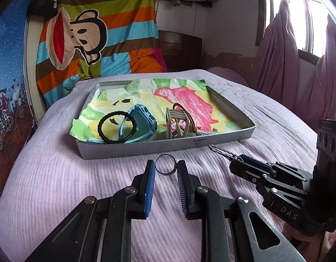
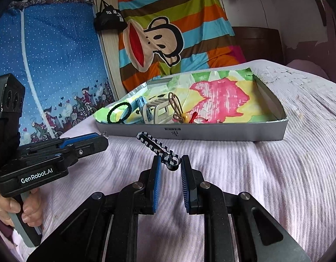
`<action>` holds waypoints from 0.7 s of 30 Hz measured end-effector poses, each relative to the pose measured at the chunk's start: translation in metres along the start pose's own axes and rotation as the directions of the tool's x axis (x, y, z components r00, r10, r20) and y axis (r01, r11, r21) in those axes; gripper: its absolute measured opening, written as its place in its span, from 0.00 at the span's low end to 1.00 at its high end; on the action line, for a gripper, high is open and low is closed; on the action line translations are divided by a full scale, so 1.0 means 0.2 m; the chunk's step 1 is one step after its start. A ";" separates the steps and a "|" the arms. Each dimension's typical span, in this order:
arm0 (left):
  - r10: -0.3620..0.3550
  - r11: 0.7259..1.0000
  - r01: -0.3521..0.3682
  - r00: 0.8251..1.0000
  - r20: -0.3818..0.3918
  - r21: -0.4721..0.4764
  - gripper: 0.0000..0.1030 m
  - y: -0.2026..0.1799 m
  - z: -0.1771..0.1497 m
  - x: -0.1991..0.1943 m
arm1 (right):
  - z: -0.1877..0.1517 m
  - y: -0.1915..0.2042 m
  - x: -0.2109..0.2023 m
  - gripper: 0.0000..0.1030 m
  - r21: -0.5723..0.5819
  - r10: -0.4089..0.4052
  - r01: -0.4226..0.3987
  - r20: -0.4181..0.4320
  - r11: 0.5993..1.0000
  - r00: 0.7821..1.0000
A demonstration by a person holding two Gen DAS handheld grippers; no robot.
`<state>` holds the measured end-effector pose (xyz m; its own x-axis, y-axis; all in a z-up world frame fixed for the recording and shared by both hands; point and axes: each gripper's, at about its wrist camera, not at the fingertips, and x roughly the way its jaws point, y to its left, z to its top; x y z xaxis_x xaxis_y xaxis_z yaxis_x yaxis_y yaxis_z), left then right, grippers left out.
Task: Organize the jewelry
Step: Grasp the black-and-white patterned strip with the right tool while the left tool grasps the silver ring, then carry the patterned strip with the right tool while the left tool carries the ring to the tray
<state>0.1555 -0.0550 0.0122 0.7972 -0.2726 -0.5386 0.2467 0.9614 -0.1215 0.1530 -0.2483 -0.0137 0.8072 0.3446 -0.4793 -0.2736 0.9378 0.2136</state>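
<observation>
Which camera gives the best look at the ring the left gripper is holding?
The left wrist view: the ring stands full circle between the left gripper's fingertips. In the right wrist view only a sliver of it shows at that gripper's tip.

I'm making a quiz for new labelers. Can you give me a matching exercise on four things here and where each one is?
Things:
1. ring
2. braided strap
3. black hair tie
4. blue watch

Places:
A. in the tray, left end, leaning on the watch
B. between the left tool's fingers
C. in the tray, behind the hair tie
D. held at one end by the right tool, sticking out toward the tray

Pairs: 1-B, 2-D, 3-A, 4-C
</observation>
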 end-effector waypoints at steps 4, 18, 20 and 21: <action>0.049 0.998 -0.047 0.998 0.044 -0.045 0.19 0.03 0.08 0.01 | 0.08 -0.01 -0.04 0.16 0.012 -0.016 0.015 0.082 1.000 0.997; 0.154 0.981 -0.145 0.986 0.062 -0.126 0.19 0.11 0.27 0.25 | 0.29 -0.10 0.12 0.16 0.029 -0.058 0.055 0.142 0.998 0.988; 0.166 0.979 -0.158 0.985 0.051 -0.126 0.19 0.10 0.26 0.28 | 0.29 -0.10 0.16 0.16 0.027 -0.069 0.066 0.133 0.997 0.989; 0.167 0.979 -0.160 0.985 0.045 -0.128 0.19 0.11 0.26 0.30 | 0.29 -0.11 0.18 0.16 0.031 -0.074 0.070 0.129 0.997 0.989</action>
<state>0.2368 -0.0518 0.0208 0.8513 -0.1094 -0.5132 0.0431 0.9893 -0.1393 0.2177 -0.2582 0.0137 0.8859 0.2665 -0.3797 -0.2002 0.9580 0.2053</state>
